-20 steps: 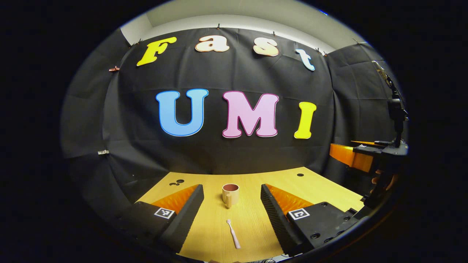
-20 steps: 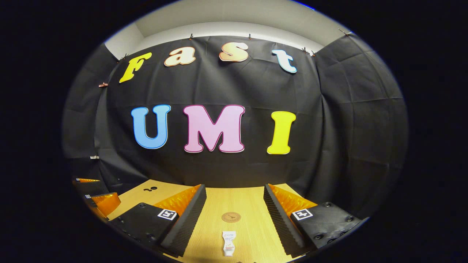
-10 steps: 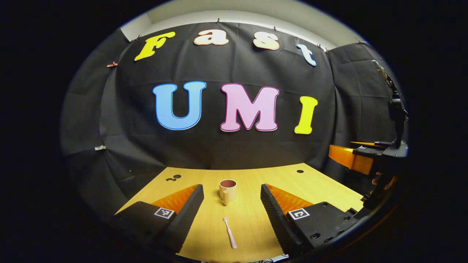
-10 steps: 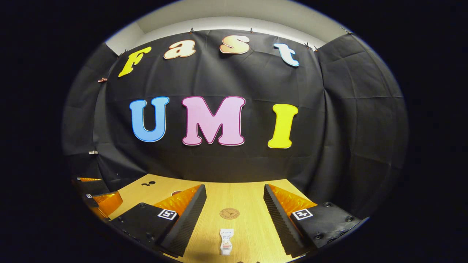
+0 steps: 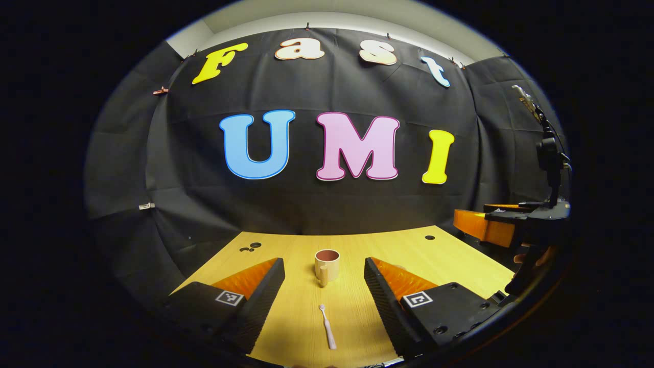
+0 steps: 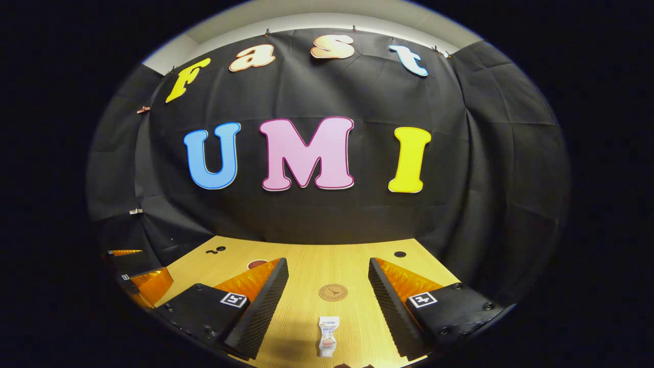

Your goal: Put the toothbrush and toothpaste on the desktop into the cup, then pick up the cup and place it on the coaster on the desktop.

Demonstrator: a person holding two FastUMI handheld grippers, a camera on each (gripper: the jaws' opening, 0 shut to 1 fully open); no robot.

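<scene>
1. Left gripper (image 5: 324, 301), in the left gripper view, we found with its fingers spread wide apart and nothing between them, held above the near part of the wooden table (image 5: 439, 255).
2. Between those fingers we saw the toothbrush (image 5: 327, 333) lying flat on the table close to the near edge, its head pointing toward the far edge.
3. Beyond the toothbrush, farther toward the middle of the table, we saw the cup (image 5: 327, 264) standing upright, its handle turned toward the near edge; cup and toothbrush were apart.
4. At the right edge of the same view we saw the right gripper (image 5: 490, 225) off the table's right side, with part of a hand (image 5: 526, 255) below it; we could not tell its state from there.
5. In the right gripper view, we saw the right gripper (image 6: 328, 301) with its fingers wide apart and holding nothing, above the table's near part.
6. The toothpaste (image 6: 328, 335) lay flat between those fingers near the near edge, and the round coaster (image 6: 333, 292) lay just beyond it toward the middle, the two not touching.
7. Behind the left finger we saw the cup's rim (image 6: 257, 264), and at the left edge of the view the left gripper (image 6: 140, 278).
</scene>
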